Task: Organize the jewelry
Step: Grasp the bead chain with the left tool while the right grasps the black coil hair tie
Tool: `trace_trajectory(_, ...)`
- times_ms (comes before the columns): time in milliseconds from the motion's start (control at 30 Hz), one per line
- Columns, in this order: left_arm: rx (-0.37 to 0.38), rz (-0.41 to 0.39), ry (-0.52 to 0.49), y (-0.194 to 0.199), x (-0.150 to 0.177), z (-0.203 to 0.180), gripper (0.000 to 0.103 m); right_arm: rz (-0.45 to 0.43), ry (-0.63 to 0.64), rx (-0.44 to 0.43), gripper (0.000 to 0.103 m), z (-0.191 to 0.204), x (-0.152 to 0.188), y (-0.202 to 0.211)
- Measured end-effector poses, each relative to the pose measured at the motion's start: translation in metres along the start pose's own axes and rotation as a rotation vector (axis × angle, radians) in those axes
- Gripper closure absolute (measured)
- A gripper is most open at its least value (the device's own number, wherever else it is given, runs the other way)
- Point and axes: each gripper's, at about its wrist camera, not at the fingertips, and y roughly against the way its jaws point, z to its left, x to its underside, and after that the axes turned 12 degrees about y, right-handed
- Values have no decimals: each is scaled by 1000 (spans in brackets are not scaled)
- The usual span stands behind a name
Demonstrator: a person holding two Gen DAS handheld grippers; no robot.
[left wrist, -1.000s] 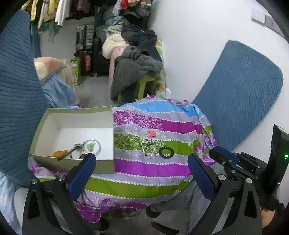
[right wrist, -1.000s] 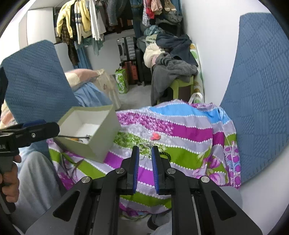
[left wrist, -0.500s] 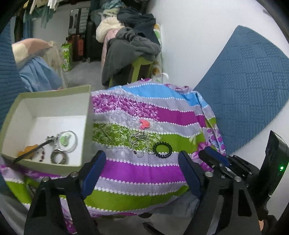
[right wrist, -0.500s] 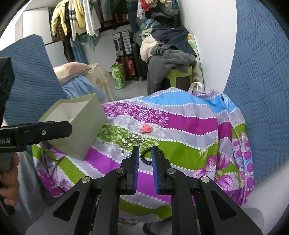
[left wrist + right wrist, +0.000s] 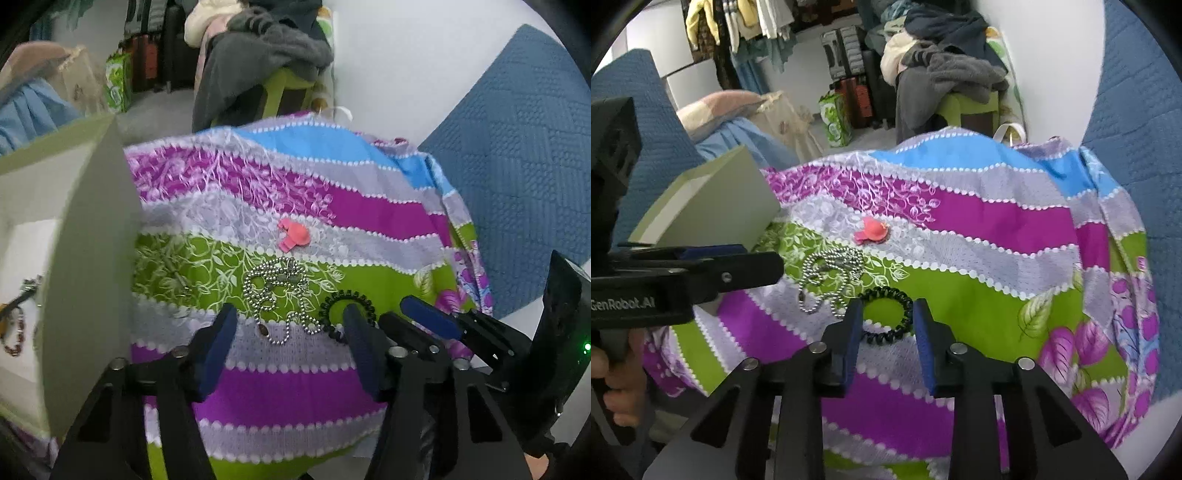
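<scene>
Room: white wall, blue quilted panels, clothes piled on a green stool (image 5: 964, 105). Surface: striped floral cloth (image 5: 369, 218) over the tabletop, bare toward its right edge; open green box (image 5: 92, 236) at left. On cloth: pink clip (image 5: 294, 235), ball-chain necklace (image 5: 275, 291), black coil hair tie (image 5: 886, 317) just beside it. My left fingers (image 5: 291, 332): closing, nothing between, over the necklace. My right fingers (image 5: 886, 325): opening, empty, framing the hair tie.

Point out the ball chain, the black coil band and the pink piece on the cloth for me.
ball chain (image 5: 277, 291): left wrist view, on the tangled loops at its middle.
black coil band (image 5: 897, 297): right wrist view, on its far right arc.
pink piece (image 5: 872, 229): right wrist view, on its rounded body.
</scene>
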Motion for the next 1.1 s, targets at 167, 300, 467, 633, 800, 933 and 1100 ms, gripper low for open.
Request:
trace_trajectory(167,-32,26,-7,-32,-4,4,52,51,33,-4,77,-3,0,-29)
trace_trajectory(300,-58,36,-16,-49,-7,5,52,79,82,36,78,2,2,-38)
trace_trajectory(467,-106,15,-99,-60,-11,-9,52,90,133,71,92,5,4,-42)
trace_trajectory(633,-131,5,-147,-68,-12,-14,52,97,107,68,96,-1,4,-40)
trace_trajectory(800,-182,-21,-198,-73,-7,-21,60,85,9,88,96,-22,1,-32)
trace_trajectory(933,-173,-21,-194,-70,-4,-21,64,93,-43,113,96,-33,1,-28)
trace_trajectory(1100,-116,-13,-170,-69,-1,-20,98,111,-73,116,96,-38,2,-28)
